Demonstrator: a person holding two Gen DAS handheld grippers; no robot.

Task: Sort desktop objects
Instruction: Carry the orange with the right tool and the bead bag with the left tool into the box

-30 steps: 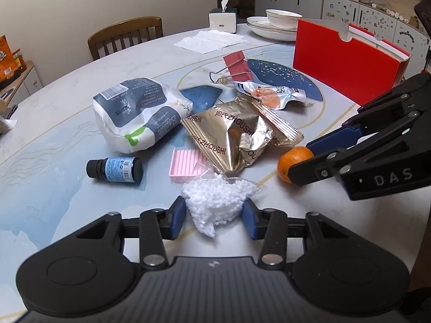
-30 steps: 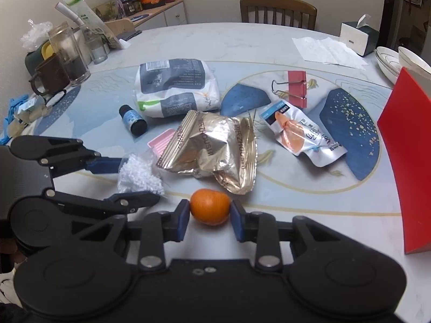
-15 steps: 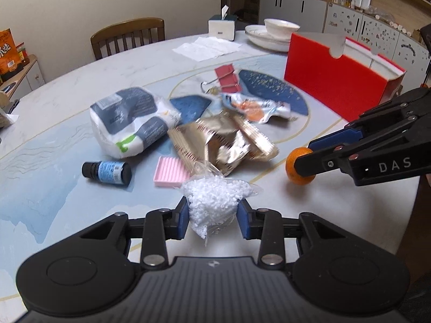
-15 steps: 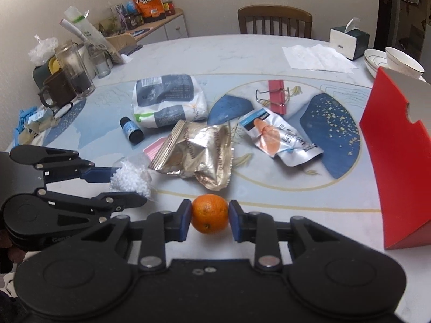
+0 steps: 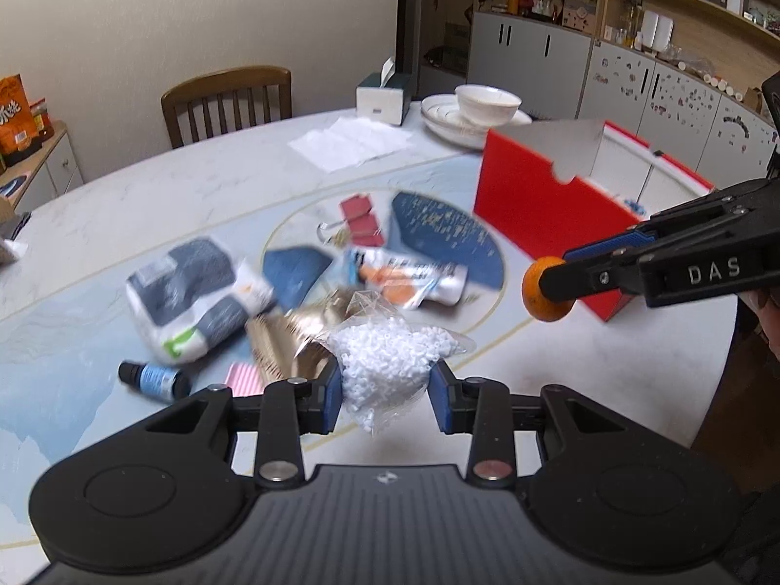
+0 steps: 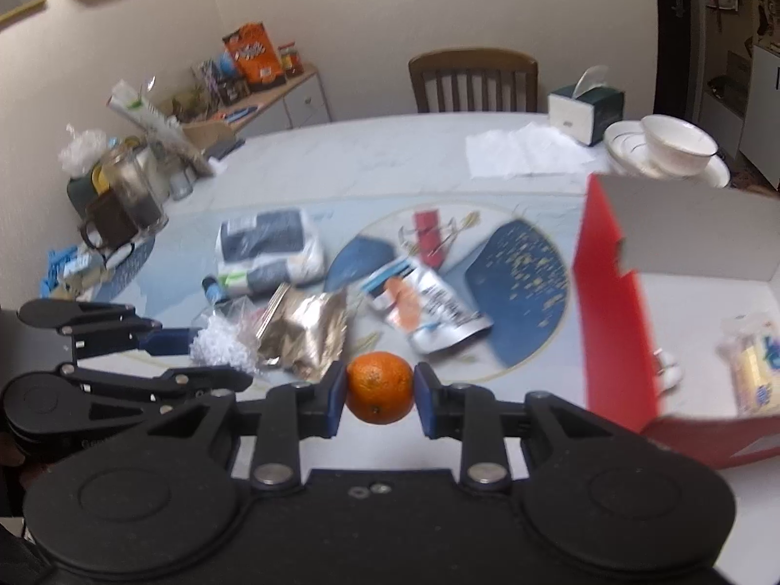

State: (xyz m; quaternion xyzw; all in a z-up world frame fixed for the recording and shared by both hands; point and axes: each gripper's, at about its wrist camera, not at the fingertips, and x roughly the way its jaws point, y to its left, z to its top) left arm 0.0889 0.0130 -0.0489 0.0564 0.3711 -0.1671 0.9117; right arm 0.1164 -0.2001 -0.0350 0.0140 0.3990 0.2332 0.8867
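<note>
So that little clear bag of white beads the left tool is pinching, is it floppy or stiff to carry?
Probably floppy: the bag of white beads sags below the left tool, and its loose plastic top flares out. It likely shifts shape as the beads move. It looks light, though the thin film might slip or tear if squeezed hard.

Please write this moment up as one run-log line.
left gripper: shut on bead bag | right gripper: shut on orange | both lifted | red box: nearby

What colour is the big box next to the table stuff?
The box is bright red outside and white inside, clearest in the left wrist view.
</note>
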